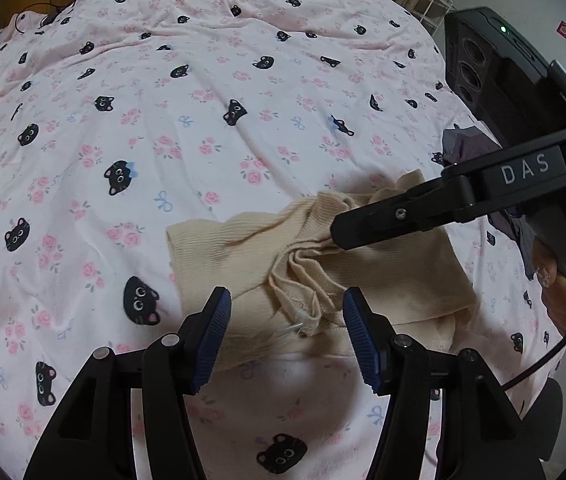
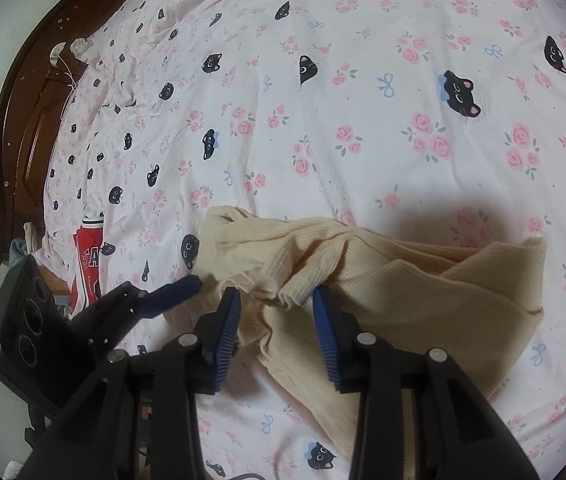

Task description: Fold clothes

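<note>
White capitals "DAS" stood on a dark plate on the body of the right gripper [image 1: 333,236], seen from the left wrist camera. On the red garment [image 2: 87,264] at the bed's edge, in the right wrist view, white block letters showed only in part, "A" being the one letter clear enough to read. Nothing else could be read.

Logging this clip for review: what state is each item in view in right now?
Cream garment: partly folded on the bed, bunched at the middle.
Left gripper: open, jaws either side of the bunched fabric, not pressing it.
Right gripper: jaws partly closed around a cream fold; grip unclear.
Bedsheet: spread flat, wrinkled.
Red garment: lying at the bed's edge, unfolded.
Grey garment: crumpled at the bed's edge.
</note>
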Tool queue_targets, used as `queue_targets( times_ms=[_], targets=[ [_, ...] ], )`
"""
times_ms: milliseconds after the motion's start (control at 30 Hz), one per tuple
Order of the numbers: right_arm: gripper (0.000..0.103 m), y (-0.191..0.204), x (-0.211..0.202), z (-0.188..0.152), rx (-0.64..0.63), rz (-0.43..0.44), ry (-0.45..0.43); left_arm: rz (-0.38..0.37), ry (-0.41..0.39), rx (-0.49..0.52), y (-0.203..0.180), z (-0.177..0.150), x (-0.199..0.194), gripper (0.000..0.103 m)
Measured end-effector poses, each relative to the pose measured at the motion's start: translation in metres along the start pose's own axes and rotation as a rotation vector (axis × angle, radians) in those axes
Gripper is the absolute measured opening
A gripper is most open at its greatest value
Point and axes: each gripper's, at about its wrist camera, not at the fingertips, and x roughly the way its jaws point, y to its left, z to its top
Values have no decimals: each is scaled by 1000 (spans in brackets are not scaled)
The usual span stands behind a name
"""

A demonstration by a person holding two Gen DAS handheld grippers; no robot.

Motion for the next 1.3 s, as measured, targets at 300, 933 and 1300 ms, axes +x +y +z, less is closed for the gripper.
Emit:
queue_targets(
  times_ms=[300, 933, 1300],
  targets=[
    [33, 5, 5, 9, -7, -10, 9, -50, 5, -27, -4, 0, 4, 53],
    [35, 34, 46, 33, -51, -36, 69, 88, 87, -67, 10, -9, 13, 53],
    [35, 45, 27, 14, -87, 60, 35, 142, 22, -109, 47, -6, -36, 53]
  ],
)
